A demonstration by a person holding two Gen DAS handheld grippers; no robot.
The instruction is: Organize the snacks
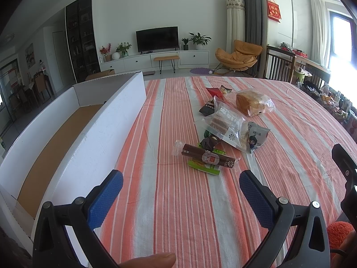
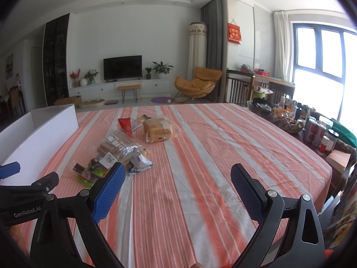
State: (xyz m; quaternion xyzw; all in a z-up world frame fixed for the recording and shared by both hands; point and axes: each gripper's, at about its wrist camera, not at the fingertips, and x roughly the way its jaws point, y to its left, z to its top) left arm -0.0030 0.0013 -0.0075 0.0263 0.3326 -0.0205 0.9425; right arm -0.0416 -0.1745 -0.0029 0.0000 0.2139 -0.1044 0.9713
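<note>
Brown and shiny in its clear wrapper, the sausage stick is lying straight ahead of my left claw, its long axis running crosswise to my fingers, a green packet tucked under it. I am holding both claws wide and empty; my right claw is sitting farther off, to the right of the snack pile. The white box is waiting on my left, its near wall standing between stick and cardboard floor.

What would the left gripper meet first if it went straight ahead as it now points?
Probably the brown sausage stick lying across the green packet; the left gripper is open and only bare striped tablecloth lies before it, though depth is unclear.
</note>
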